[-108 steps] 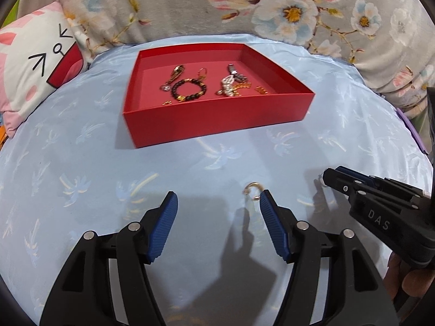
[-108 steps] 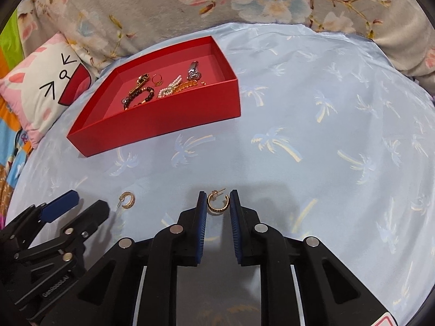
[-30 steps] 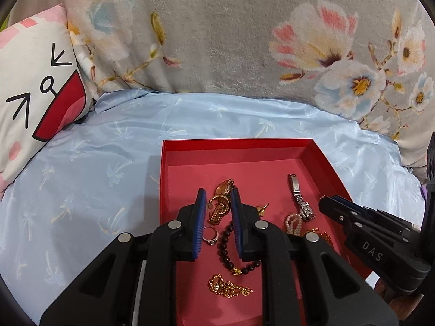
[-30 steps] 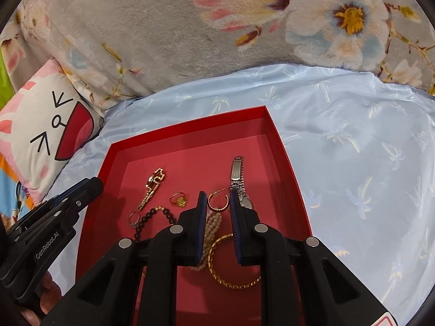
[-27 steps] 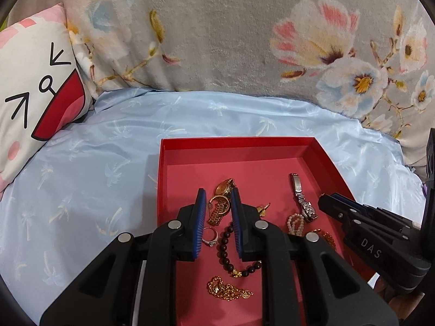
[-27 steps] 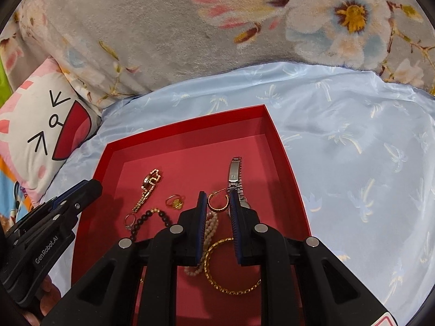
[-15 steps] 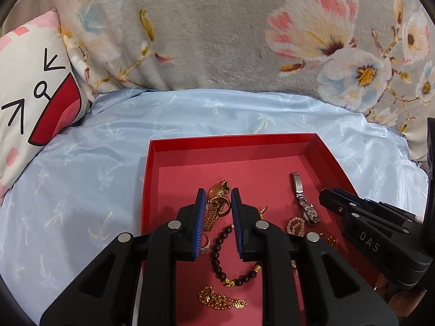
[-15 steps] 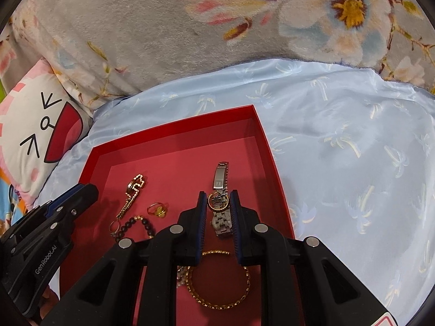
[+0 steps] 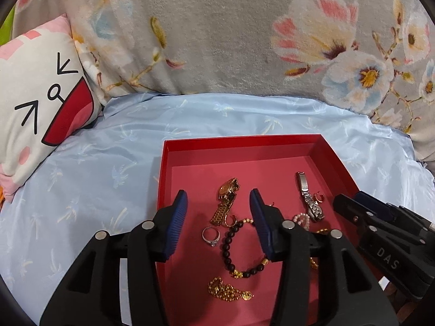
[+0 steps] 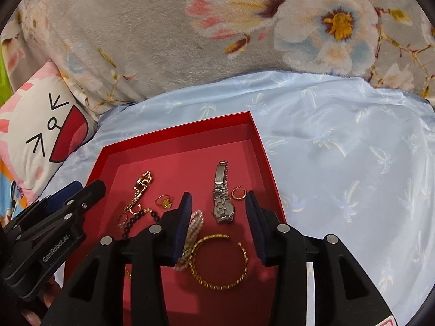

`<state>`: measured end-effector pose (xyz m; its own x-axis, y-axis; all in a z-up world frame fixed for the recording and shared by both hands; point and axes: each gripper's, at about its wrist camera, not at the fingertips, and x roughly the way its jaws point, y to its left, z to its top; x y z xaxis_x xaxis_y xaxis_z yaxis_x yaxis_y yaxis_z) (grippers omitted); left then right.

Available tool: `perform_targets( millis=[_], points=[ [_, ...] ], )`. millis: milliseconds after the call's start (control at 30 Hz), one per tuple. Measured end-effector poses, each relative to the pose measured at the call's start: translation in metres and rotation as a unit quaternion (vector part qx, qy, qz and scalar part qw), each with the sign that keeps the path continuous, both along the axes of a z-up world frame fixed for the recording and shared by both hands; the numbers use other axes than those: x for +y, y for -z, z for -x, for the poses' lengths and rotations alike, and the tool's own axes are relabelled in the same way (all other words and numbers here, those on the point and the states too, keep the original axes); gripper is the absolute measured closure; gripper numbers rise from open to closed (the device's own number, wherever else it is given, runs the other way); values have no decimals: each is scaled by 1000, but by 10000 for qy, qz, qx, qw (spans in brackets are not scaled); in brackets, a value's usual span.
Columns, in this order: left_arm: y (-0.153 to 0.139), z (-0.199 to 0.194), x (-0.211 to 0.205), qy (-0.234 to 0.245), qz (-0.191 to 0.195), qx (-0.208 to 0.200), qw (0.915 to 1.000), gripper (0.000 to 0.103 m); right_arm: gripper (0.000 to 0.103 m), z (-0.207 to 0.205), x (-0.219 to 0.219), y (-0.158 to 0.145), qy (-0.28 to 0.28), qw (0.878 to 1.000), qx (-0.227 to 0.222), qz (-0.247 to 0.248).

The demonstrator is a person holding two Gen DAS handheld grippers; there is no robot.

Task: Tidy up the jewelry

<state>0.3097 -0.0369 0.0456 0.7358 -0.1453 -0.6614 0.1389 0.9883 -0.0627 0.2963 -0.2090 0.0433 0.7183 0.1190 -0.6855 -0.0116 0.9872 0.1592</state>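
Observation:
A red tray (image 9: 244, 140) (image 10: 176, 130) lies on a light blue sheet with jewelry in it. My left gripper (image 9: 218, 198) hovers over its left half, jaws opening, with nothing pressed between the pads. Below it a small gold hoop earring (image 9: 231, 220) lies beside a gold watch (image 9: 225, 201), a silver ring (image 9: 211, 235) and a dark bead bracelet (image 9: 236, 252). My right gripper (image 10: 218, 201) hovers over the right half, jaws opening too. A second hoop earring (image 10: 239, 193) rests loose next to the silver watch (image 10: 221, 198).
A gold bangle (image 10: 218, 262) and a pearl bracelet (image 10: 194, 228) lie near the tray's front, as does a gold chain (image 9: 228, 292). A grey floral blanket (image 9: 217, 40) rises behind the tray. A cat-face pillow (image 9: 40, 103) sits at the left.
Both grippers carried a hoop earring from the sheet to over the tray. In the last half second both jaws spread and the earrings dropped into the tray.

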Motion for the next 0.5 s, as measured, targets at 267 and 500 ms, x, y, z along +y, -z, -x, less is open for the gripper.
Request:
perform_targets(
  millis=[267,500],
  points=[
    [-10,23,-5,65,14,-45,10000,57,62,31,5,-15,-51,9999,-126,92],
    [-18,48,-8,123,-16,-141,9998,58,61,61,4,-23,10,9997,-243,81]
  ],
)
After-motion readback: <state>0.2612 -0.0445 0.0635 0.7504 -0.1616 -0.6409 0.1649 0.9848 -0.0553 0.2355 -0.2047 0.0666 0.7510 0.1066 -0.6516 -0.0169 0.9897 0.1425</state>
